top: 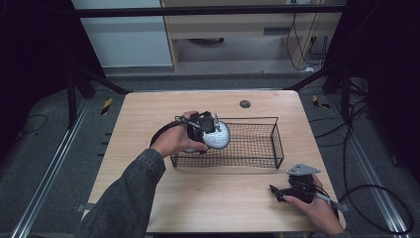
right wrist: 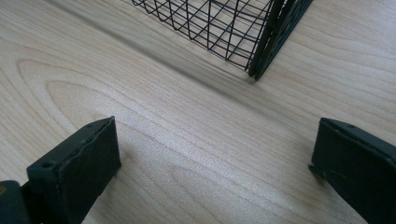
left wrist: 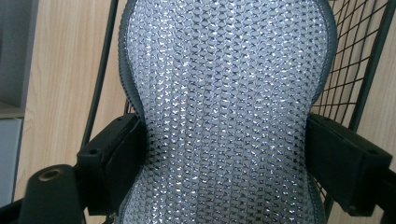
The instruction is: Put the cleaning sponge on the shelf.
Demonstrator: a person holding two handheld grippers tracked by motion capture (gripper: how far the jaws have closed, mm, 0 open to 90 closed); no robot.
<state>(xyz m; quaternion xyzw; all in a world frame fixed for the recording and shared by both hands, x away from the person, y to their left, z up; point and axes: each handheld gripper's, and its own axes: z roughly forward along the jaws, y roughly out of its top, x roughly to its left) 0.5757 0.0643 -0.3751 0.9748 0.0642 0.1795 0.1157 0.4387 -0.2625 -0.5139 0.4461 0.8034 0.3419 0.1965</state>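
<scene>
A silvery, glittering mesh pad with a dark grey edge (top: 219,135) hangs at the left end of a black wire basket (top: 275,144). My left gripper (top: 210,130) is shut on it. In the left gripper view the black pads (left wrist: 123,158) squeeze the pad (left wrist: 229,93) into a narrow waist, with the basket's wires (left wrist: 369,70) behind it at the right. At the front right of the table, my right gripper (top: 276,191) lies low in a hand. Its jaws stand wide apart with only bare wood between them (right wrist: 215,154), and the basket's corner (right wrist: 261,51) is just ahead.
The basket stands in the middle of a light wooden table (top: 208,203), and its right part holds nothing. A small dark round plug (top: 244,104) sits near the far edge. Cables (top: 376,198) lie on the floor to the right of the table.
</scene>
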